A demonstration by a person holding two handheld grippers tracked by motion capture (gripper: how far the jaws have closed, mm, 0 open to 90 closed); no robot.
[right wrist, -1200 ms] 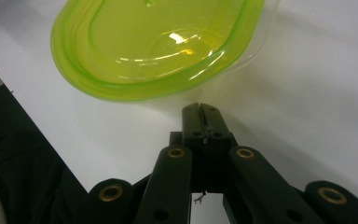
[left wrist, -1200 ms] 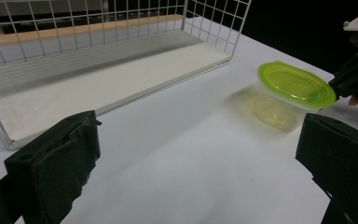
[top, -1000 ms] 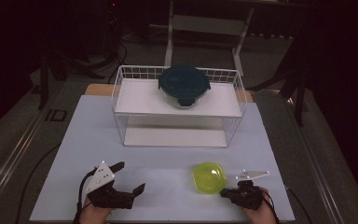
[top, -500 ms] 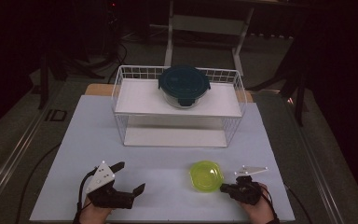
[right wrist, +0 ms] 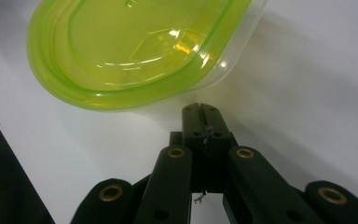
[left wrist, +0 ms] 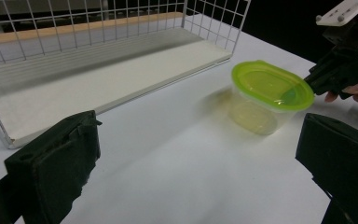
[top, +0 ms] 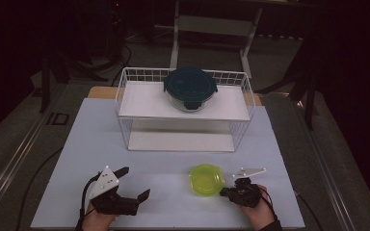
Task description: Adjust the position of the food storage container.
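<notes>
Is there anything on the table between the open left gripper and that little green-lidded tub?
No. In the left gripper view, only bare white tabletop lies between the left gripper and the green-lidded tub.

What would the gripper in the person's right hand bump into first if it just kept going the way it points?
Probably the green-lidded container: the right gripper, jaws shut, points at its near side, tips just short of its clear wall.

Looks like a lab recording setup: white table point(top: 173, 168) under bright light, dark surroundings, metal stand legs point(top: 250, 57) far beyond the right gripper point(top: 227, 191), cables on grey floor point(top: 14, 159).
</notes>
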